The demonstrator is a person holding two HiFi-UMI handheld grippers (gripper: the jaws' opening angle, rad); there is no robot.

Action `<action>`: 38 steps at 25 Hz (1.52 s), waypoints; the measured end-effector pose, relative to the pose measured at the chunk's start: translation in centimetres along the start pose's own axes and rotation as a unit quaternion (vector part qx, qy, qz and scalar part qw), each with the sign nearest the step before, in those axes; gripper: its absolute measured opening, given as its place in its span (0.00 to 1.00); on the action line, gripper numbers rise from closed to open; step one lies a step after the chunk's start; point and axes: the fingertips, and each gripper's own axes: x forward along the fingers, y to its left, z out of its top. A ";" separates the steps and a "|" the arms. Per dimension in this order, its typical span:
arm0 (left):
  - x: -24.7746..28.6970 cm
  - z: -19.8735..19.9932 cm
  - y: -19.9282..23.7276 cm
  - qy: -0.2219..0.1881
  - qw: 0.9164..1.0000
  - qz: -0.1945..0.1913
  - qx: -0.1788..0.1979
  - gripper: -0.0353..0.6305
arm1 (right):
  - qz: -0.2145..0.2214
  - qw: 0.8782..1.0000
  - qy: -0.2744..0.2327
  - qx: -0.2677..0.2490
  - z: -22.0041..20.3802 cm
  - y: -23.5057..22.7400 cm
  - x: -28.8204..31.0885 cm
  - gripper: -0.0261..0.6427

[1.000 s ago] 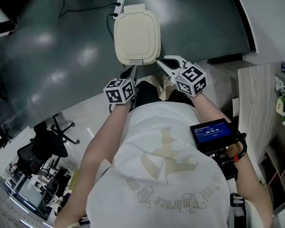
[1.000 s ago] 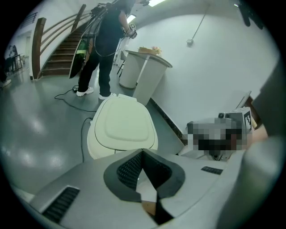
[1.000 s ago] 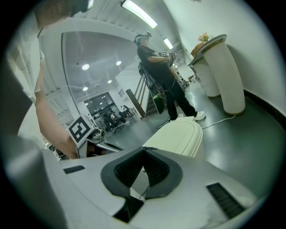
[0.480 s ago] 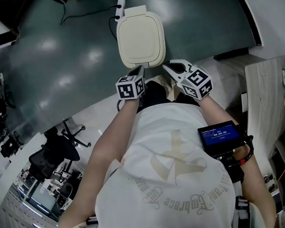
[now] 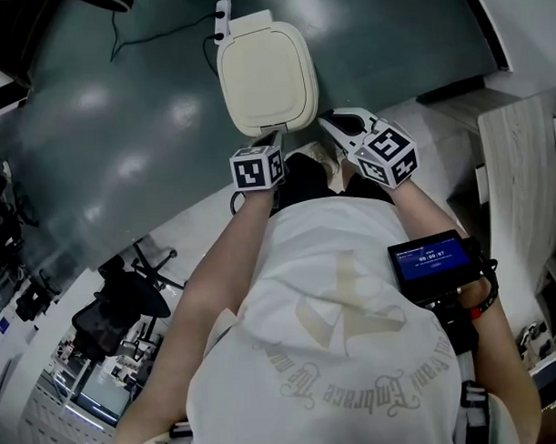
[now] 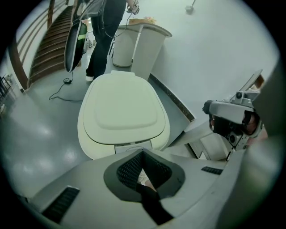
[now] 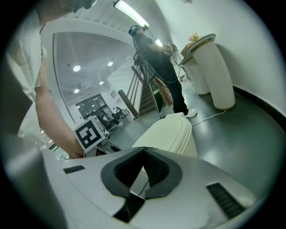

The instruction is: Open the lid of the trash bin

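The trash bin (image 5: 266, 76) is standing on a glossy, dark grey-green floor (image 5: 120, 131), directly ahead of the person. Its lid (image 6: 120, 112) is lying closed: a cream, smooth-looking rounded square with a shallow raised panel in the middle and a softly curved rim.

The left gripper (image 6: 143, 153) is pointing at the near edge of the bin. Its jaws are pressing together at the tips with nothing between them, and the dark ribbed pads (image 6: 129, 170) are bowing outward below that meeting point into a leaf-shaped gap. In the head view its tip is lying right at the lid's near rim (whether it is touching cannot be told).

The right gripper (image 7: 144, 150) is hanging just beside the bin's near right corner. Its jaws are likewise meeting at the tips and holding nothing, and the lid is showing side-on beyond them as a pale, rounded slab.

Both grippers are showing smooth grey-white shells, each carrying a marker cube (image 5: 258, 167) printed with black-and-white squares. A thin dark cable (image 5: 153, 30) is trailing across the floor behind the bin.
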 end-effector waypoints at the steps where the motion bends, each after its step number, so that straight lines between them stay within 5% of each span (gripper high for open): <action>1: 0.0 -0.1 0.0 0.000 1.000 -0.002 0.001 0.07 | -0.001 1.000 0.000 0.001 -0.1 -0.1 0.0 0.05; 18: 0.2 -0.4 -0.1 0.006 0.999 -0.020 0.031 0.07 | -0.001 1.000 -0.002 -0.007 0.4 -0.3 -0.1 0.05; 38: 0.8 -0.4 0.4 -0.025 1.000 -0.008 0.006 0.07 | -0.011 0.999 0.007 -0.029 0.3 -0.5 -0.2 0.05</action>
